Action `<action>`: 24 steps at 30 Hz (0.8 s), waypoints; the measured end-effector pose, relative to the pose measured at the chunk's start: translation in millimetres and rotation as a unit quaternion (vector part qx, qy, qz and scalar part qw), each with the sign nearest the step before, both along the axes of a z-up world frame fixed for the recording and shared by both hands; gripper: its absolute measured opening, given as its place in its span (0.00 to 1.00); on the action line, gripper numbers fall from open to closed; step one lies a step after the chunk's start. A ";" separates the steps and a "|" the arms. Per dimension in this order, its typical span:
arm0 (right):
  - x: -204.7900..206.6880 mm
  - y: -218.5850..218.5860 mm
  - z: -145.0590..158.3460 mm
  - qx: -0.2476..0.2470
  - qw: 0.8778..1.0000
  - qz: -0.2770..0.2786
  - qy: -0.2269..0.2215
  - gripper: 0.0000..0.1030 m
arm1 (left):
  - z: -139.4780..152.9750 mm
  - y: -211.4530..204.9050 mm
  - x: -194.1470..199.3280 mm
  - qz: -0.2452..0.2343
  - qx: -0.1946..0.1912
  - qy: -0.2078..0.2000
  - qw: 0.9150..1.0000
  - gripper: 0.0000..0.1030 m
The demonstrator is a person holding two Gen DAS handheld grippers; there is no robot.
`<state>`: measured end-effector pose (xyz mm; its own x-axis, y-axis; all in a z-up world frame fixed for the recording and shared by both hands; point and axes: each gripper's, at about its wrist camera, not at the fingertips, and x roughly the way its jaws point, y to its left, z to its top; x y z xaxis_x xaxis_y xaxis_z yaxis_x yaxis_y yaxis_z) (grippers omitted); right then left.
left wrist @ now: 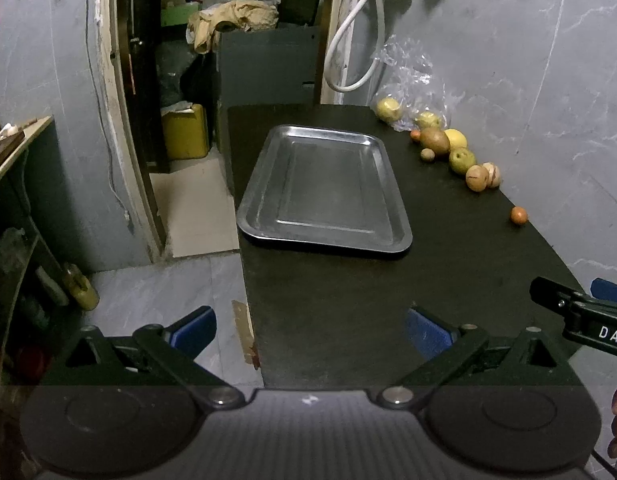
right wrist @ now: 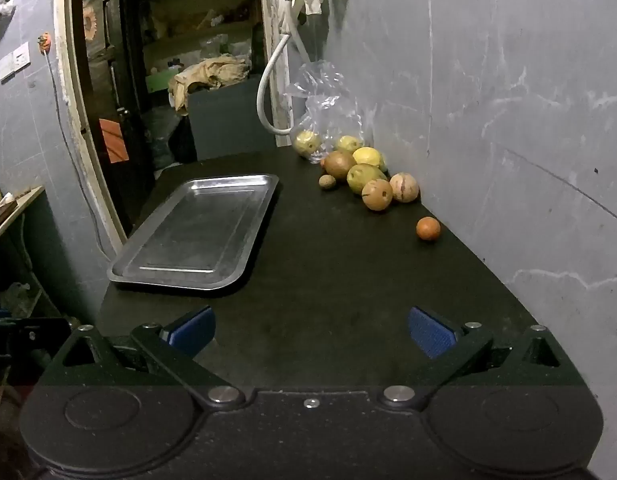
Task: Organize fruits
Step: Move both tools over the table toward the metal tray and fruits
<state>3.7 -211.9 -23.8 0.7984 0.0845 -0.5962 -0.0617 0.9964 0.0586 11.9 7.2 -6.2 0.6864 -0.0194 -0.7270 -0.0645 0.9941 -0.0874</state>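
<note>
Fruits (right wrist: 368, 180) heaped by wall; metal tray (right wrist: 196, 232) bare.

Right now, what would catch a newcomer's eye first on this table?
The empty steel tray on the black table's left side, and the heap of fruit against the wall at far right beside a clear plastic bag. One small orange fruit sits apart, nearer. Both grippers hover with jaws open, holding nothing.

You had bare black worktop (right wrist: 328, 300) ahead; the steel tray (right wrist: 196, 232) flanked left, the piled fruits (right wrist: 368, 176) hugged the wall.
</note>
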 end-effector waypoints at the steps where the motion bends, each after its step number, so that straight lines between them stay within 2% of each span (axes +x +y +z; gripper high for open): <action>1: 1.8 -1.2 -0.4 0.001 1.000 -0.001 0.002 0.99 | -0.4 0.5 0.9 0.001 -0.004 0.002 1.000 1.00; 16: 15.7 -1.1 -4.3 -0.003 1.000 -0.005 0.017 0.99 | -0.7 1.8 14.7 0.008 -0.002 0.009 1.000 1.00; 24: 19.7 -1.9 -6.6 -0.003 1.000 -0.022 0.023 0.99 | -4.6 -0.4 28.7 0.001 0.004 0.027 1.000 1.00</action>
